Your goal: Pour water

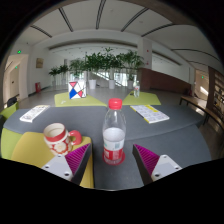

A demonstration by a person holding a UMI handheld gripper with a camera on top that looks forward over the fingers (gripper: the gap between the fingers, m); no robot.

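A water bottle [114, 130] with a red cap stands upright on the grey table [150, 138], midway between the fingers of the gripper [111, 160] — released, with a gap at either side. A mug [60, 135] sits just left, on a yellow mat [28, 150].

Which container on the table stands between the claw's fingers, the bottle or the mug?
The red-capped bottle stands between them; the red-patterned mug sits off to the left.
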